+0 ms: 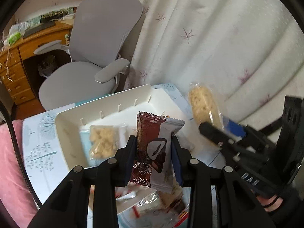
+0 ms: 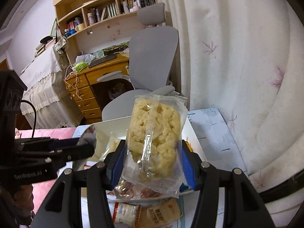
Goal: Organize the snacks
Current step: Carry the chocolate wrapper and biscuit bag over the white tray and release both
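In the left wrist view we see the left gripper (image 1: 153,148) at lower centre, its jaws drawn close together and clamped on a brown-and-silver snack packet (image 1: 153,152), which stands upright between the 2 pads. Behind the packet, in the middle of the frame, lies a white divided tray (image 1: 68,133) on a pale blue patterned tabletop (image 1: 41,152). We note 1 clear bag of pale puffed snack (image 1: 102,142) lying in the tray at its left part, just left of the gripper. At the right of the frame the right gripper (image 1: 210,131) enters from the right edge, holding a clear-wrapped rice cracker (image 1: 203,102) above the tray's right end. A grey office chair (image 1: 98,43) occupies the upper left, and a white curtain (image 1: 218,38) fills the upper right.

In the right wrist view we see the right gripper (image 2: 152,155) at lower centre, its jaws about half open and pressed on both sides of the rice cracker (image 2: 153,138), which stands upright in its transparent wrapper. The tray (image 2: 106,127) shows behind it. Below the jaws, at the bottom centre of the frame, we see further snack packets (image 2: 146,210) piled together. The left gripper (image 2: 81,150) reaches in from the left edge; its packet is blurred here.
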`<action>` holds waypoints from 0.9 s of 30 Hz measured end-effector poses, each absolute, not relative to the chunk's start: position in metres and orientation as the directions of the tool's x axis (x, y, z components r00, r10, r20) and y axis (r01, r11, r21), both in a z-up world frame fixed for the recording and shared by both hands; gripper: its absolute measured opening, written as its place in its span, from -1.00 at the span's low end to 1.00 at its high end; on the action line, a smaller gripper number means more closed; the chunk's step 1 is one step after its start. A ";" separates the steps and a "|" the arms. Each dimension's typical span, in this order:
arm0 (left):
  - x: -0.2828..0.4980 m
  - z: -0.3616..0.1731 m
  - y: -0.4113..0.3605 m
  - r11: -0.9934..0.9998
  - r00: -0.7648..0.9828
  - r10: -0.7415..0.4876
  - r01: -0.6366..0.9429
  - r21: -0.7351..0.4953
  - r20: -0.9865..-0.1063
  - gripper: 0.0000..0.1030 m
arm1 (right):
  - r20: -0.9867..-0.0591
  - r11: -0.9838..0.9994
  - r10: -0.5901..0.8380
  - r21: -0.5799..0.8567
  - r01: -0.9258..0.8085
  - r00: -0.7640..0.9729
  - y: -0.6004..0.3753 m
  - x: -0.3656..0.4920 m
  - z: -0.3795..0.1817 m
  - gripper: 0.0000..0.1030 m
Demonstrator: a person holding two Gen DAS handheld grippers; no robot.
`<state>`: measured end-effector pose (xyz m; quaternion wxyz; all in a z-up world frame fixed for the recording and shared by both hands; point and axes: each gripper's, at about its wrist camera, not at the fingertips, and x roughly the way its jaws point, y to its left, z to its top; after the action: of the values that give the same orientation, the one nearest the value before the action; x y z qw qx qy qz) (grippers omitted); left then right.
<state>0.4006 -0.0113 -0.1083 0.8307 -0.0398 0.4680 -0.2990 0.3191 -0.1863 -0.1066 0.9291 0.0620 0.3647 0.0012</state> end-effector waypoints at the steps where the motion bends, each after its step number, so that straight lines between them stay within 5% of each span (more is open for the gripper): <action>1: 0.403 -0.109 -0.014 0.821 0.384 -0.533 0.452 -0.350 -0.754 -0.33 | -0.680 0.993 0.037 0.108 0.050 0.732 -0.189 0.324 -0.108 0.05; 3: 0.408 -0.110 -0.019 0.838 0.384 -0.513 0.420 -0.350 -0.768 -0.15 | -0.681 0.993 0.030 0.103 0.056 0.732 -0.192 0.329 -0.110 0.07; 5: 0.408 -0.113 -0.021 0.849 0.372 -0.496 0.395 -0.350 -0.785 0.19 | -0.691 0.992 0.023 0.104 0.069 0.722 -0.194 0.331 -0.113 0.32; 10: 0.391 -0.108 -0.009 0.875 0.386 -0.460 0.354 -0.332 -0.800 0.46 | -0.710 0.980 0.033 0.160 0.116 0.703 -0.202 0.324 -0.112 0.40; 27: 0.261 -0.081 0.057 0.868 0.409 -0.458 0.398 -0.297 -0.789 0.59 | -0.676 0.939 -0.027 0.236 0.252 0.736 -0.181 0.203 -0.069 0.54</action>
<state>0.2606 0.0575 -0.0807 0.8388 -0.0311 0.4799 -0.2551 0.2027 -0.1809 -0.0690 0.9182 0.1579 0.3553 -0.0759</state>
